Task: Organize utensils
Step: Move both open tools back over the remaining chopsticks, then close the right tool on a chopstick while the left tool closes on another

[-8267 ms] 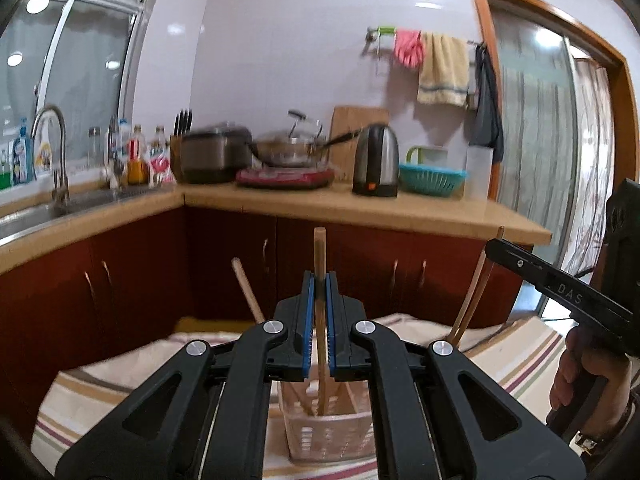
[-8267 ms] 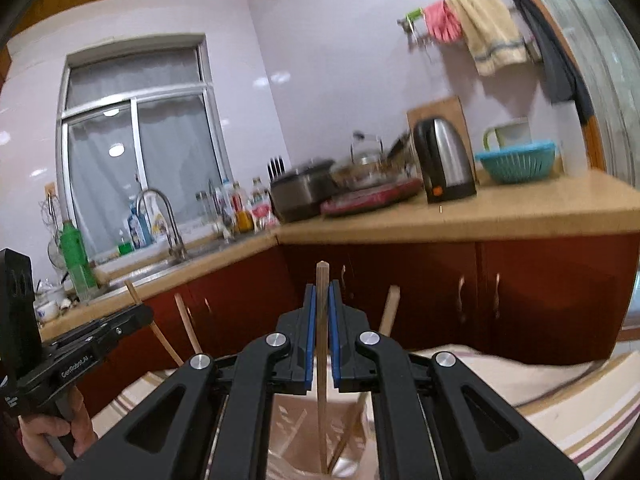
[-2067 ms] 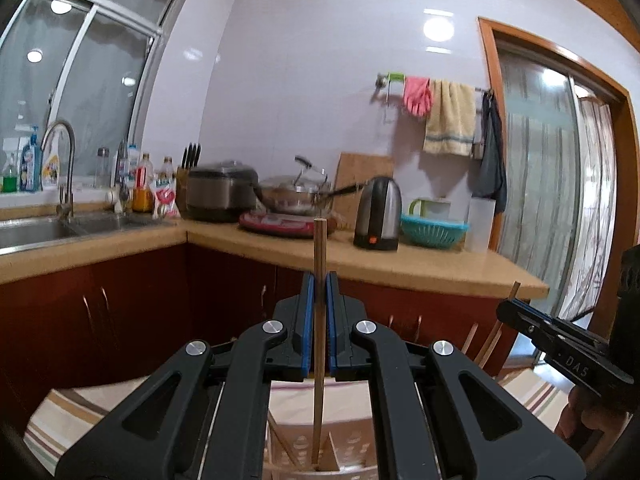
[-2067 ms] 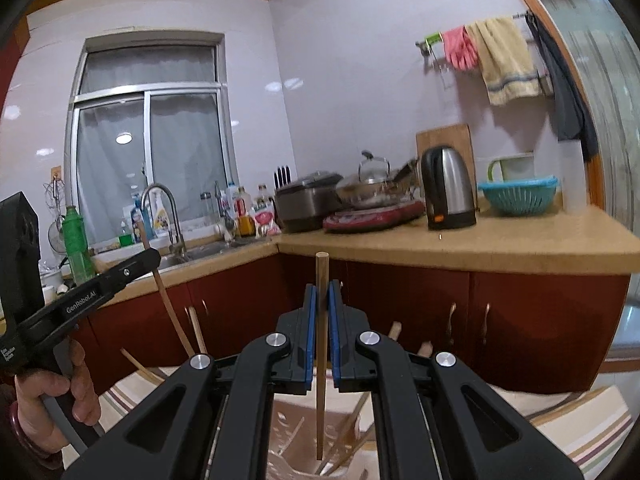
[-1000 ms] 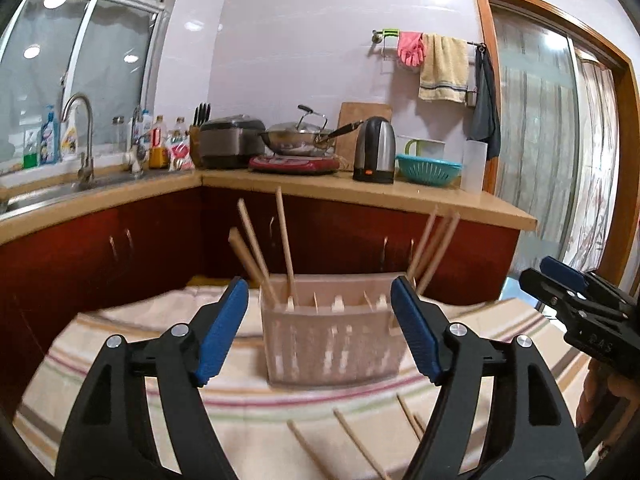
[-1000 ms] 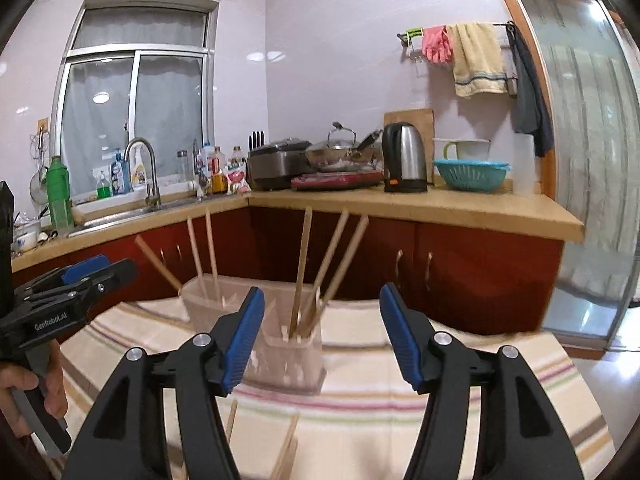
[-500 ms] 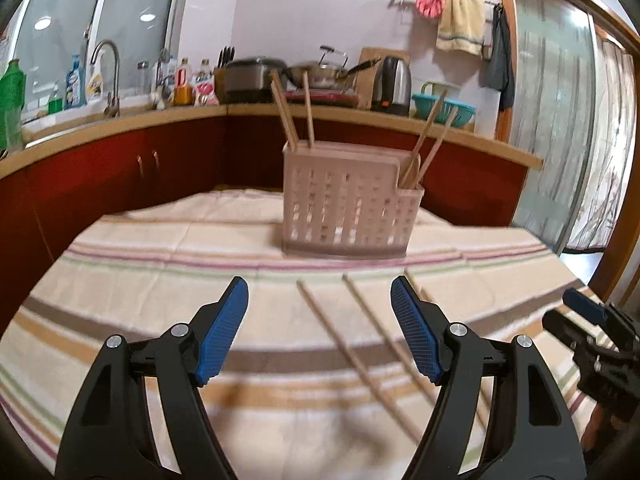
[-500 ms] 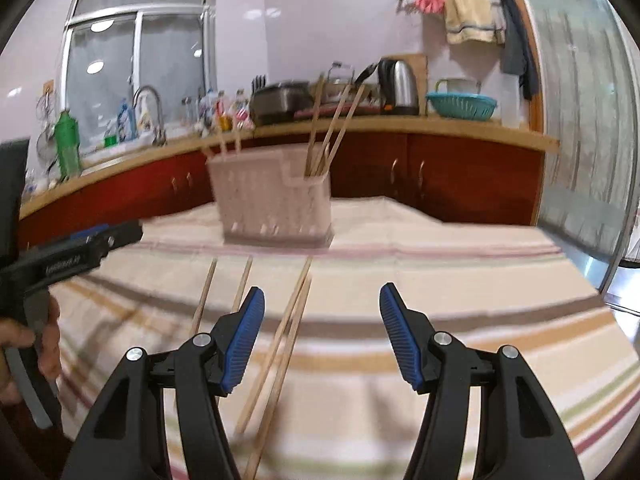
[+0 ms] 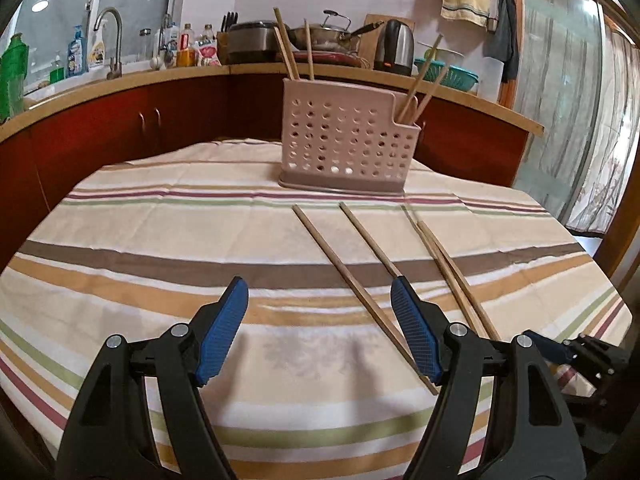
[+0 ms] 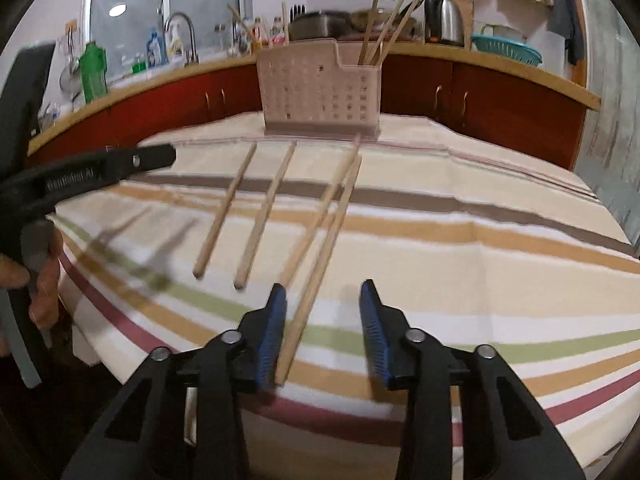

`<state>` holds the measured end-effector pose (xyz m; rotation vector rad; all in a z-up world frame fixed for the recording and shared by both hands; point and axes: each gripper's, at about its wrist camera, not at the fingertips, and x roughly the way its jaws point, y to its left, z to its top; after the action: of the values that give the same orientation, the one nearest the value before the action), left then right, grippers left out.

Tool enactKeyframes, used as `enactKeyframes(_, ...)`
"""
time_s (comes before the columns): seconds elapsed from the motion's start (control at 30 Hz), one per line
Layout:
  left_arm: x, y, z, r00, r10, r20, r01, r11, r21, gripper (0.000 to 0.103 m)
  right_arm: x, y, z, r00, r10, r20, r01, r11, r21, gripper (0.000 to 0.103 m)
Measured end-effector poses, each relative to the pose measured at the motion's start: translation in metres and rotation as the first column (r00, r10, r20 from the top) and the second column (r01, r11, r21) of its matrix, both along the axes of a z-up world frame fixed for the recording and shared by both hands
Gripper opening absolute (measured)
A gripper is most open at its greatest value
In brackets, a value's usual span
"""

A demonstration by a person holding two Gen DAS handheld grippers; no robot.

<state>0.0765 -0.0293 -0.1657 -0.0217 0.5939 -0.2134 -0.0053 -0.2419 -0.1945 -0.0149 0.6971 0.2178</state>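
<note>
A pink perforated utensil holder [image 9: 344, 144] stands at the far side of the striped tablecloth [image 9: 160, 240] with several wooden chopsticks upright in it; it also shows in the right wrist view [image 10: 318, 92]. Several loose chopsticks [image 9: 360, 292] lie on the cloth in front of it, also in the right wrist view [image 10: 260, 216]. My left gripper [image 9: 320, 328] is open and empty, low over the cloth, with one chopstick running between its fingers. My right gripper [image 10: 322, 320] is open and empty, with the near end of a chopstick pair [image 10: 316, 268] between its fingers.
A kitchen counter [image 9: 160, 76] with sink tap, bottles, pots, a kettle [image 9: 398, 46] and a teal basket runs behind the table. Red cabinets stand below it. The table's edge is close on the near side. A glass door is at the right.
Both grippers let go of chopsticks into the holder and opened, then pulled back and dropped low toward the loose chopsticks. The right gripper's fingers have narrowed somewhat.
</note>
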Motion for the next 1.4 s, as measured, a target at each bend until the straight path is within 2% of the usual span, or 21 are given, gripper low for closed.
enactKeyframes(0.13,0.001,-0.013,-0.005,1.000,-0.025,-0.018,0.025,1.000,0.005,0.072,-0.001,-0.009,0.000,0.999,-0.050,0.005,0.050,0.998,-0.033,0.034)
enactKeyframes(0.37,0.007,-0.030,-0.019,0.995,-0.055,-0.087,0.056,0.998,0.000,0.072,0.001,-0.026,0.001,0.995,-0.102,0.001,0.102,0.995,-0.017,0.030)
enactKeyframes(0.53,0.015,-0.043,-0.038,0.981,-0.060,-0.186,0.075,0.994,0.076,0.072,0.000,-0.028,0.001,0.995,-0.100,0.003,0.100,0.995,-0.010,0.030)
enactKeyframes(0.63,0.012,-0.043,-0.039,0.983,-0.052,-0.176,0.075,0.989,0.127,0.073,0.001,-0.027,0.001,0.995,-0.100,0.003,0.100,0.995,-0.011,0.030)
enactKeyframes(0.73,0.011,-0.027,-0.039,0.984,-0.014,-0.179,0.039,0.990,0.138,0.077,0.000,-0.028,0.001,0.995,-0.102,0.003,0.102,0.995,-0.009,0.030)
enactKeyframes(0.83,0.012,0.003,-0.038,0.981,0.069,-0.181,-0.040,0.986,0.161,0.077,0.000,-0.029,0.000,0.994,-0.106,0.006,0.106,0.994,-0.008,0.030)
enactKeyframes(0.9,0.012,0.020,-0.039,0.978,0.104,-0.181,-0.077,0.986,0.150,0.077,0.000,-0.031,0.000,0.994,-0.111,0.009,0.111,0.994,-0.005,0.030)
enactKeyframes(1.0,0.012,0.036,-0.039,0.978,0.110,-0.175,-0.090,0.989,0.117,0.071,0.000,-0.035,-0.001,0.994,-0.111,0.010,0.111,0.994,0.012,0.030)
enactKeyframes(1.13,0.008,0.033,-0.040,0.986,0.049,-0.157,-0.033,0.994,0.105,0.065,-0.005,-0.038,-0.001,0.995,-0.098,0.019,0.097,0.995,0.028,0.030)
enactKeyframes(1.4,-0.001,0.026,-0.040,0.993,-0.046,-0.107,0.057,0.993,0.104,0.029,-0.015,-0.037,-0.003,0.997,-0.064,0.052,0.063,0.997,0.037,0.029)
